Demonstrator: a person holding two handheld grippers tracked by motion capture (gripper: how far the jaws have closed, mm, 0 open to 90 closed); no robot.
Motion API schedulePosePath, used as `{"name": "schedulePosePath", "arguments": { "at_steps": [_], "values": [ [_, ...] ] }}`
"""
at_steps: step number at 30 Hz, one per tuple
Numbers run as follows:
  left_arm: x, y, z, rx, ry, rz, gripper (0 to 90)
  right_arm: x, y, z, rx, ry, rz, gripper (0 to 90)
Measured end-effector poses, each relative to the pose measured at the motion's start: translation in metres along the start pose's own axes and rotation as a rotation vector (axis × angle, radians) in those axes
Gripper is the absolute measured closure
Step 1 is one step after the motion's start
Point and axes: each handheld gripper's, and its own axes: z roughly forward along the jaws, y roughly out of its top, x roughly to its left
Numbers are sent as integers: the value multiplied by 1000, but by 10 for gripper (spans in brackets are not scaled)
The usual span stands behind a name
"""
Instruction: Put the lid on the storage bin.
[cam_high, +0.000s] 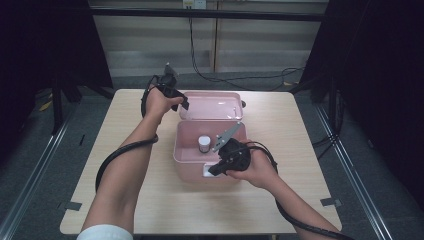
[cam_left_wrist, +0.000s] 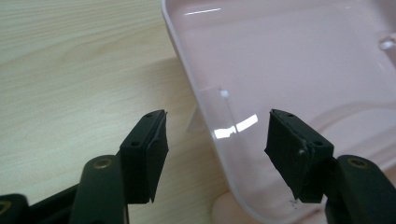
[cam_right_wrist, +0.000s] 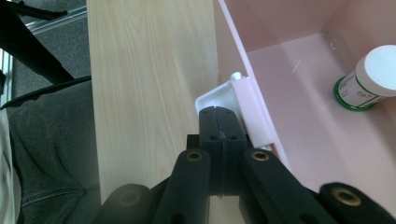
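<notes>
A pink plastic box (cam_high: 192, 162) stands near the middle of the wooden bench (cam_high: 125, 200), with its lid (cam_high: 212, 105) swung open and lying flat on the bench on the far side of the box. Inside the box a small bottle (cam_high: 204, 143) with a white cap and a green-edged label stands upright on the floor of the box, near the back wall; in the right gripper view the bottle (cam_right_wrist: 373, 77) sits at the upper right, well apart from the front wall. The left gripper (cam_high: 182, 104) is at the left edge of the open lid. In the left gripper view its fingers (cam_left_wrist: 149, 149) are spread, one over the bench and the other over the inner face of the lid (cam_left_wrist: 303, 60), so that the lid's rim passes between them; the pads do not press on it. The right gripper (cam_high: 214, 169) is at the front wall of the box, at the white latch (cam_high: 207, 171). In the right gripper view its fingers (cam_right_wrist: 212, 135) are pressed together, pad against pad, with the tips just below the white latch (cam_right_wrist: 217, 95) on the outside of the front wall of the box (cam_right_wrist: 299, 140); whether they touch the latch cannot be told. Each gripper's cable trails back along the person's forearm toward the near edge of the bench.
</notes>
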Motion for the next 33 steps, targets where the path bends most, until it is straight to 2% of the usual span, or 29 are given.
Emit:
{"name": "schedulePosePath", "arguments": {
  "at_steps": [6, 10, 11, 16, 18, 24, 33],
  "values": [
    [6, 13, 14, 3, -3, -14, 443, -5, 1, 0, 2, 29, 2, 900],
    [7, 21, 21, -9, 10, -35, 480, -6, 1, 1, 10, 40, 13, 900],
    [8, 24, 22, -14, 18, -39, 487, -7, 1, 2, 1, 46, 3, 900],
    [11, 30, 29, -2, 24, -51, 571, -9, -1, 1, -8, 58, 15, 900],
    [11, 31, 31, 8, 32, -55, 645, -9, -1, 0, 0, 59, 16, 900],
    [12, 32, 28, 15, 41, -67, 800, -9, 0, 0, 4, 55, 15, 900],
    [7, 34, 18, 23, 58, -75, 817, -8, 0, 0, 12, 45, 23, 900]
  ]
}}
